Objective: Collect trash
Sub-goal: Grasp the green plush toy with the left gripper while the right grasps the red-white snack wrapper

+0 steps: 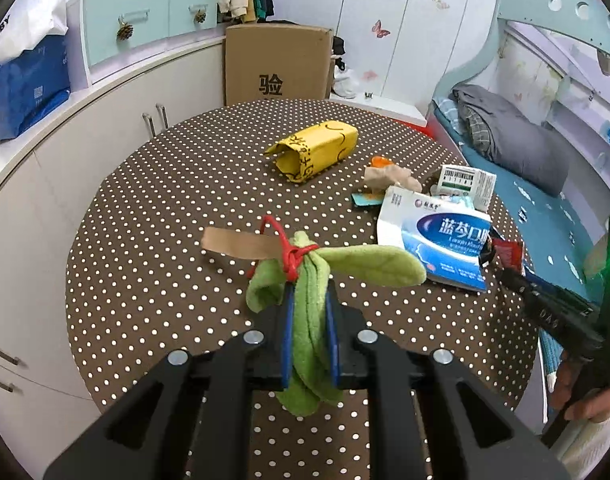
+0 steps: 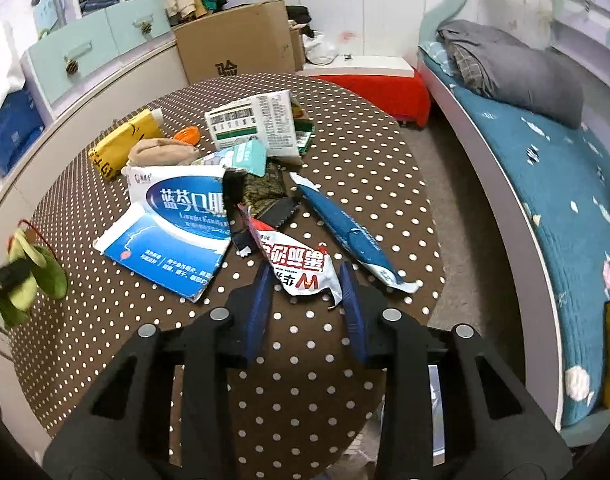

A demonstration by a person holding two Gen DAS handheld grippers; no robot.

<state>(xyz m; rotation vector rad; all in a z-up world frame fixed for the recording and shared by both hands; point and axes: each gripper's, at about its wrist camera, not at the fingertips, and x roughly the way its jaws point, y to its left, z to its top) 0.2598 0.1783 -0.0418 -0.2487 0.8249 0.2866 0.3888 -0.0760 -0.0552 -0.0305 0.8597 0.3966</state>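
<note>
My left gripper (image 1: 310, 300) is shut on a green felt leaf bundle (image 1: 317, 280) tied with red string and a brown paper tag (image 1: 237, 243), held above the dotted round table (image 1: 165, 240). The bundle also shows in the right wrist view (image 2: 33, 268). My right gripper (image 2: 305, 280) is open, its jaws on either side of a red and white snack wrapper (image 2: 301, 264) lying on the table. Beside it lie a torn blue and white medicine box (image 2: 177, 220), a blue wrapper (image 2: 345, 228) and a white box (image 2: 257, 124).
A yellow carton (image 1: 317, 148), crumpled brown paper (image 1: 389, 178) and an orange piece (image 1: 379, 161) lie farther back. A cardboard box (image 1: 277, 64) stands behind the table, cabinets (image 1: 105, 140) at left, a bed (image 2: 545, 160) at right.
</note>
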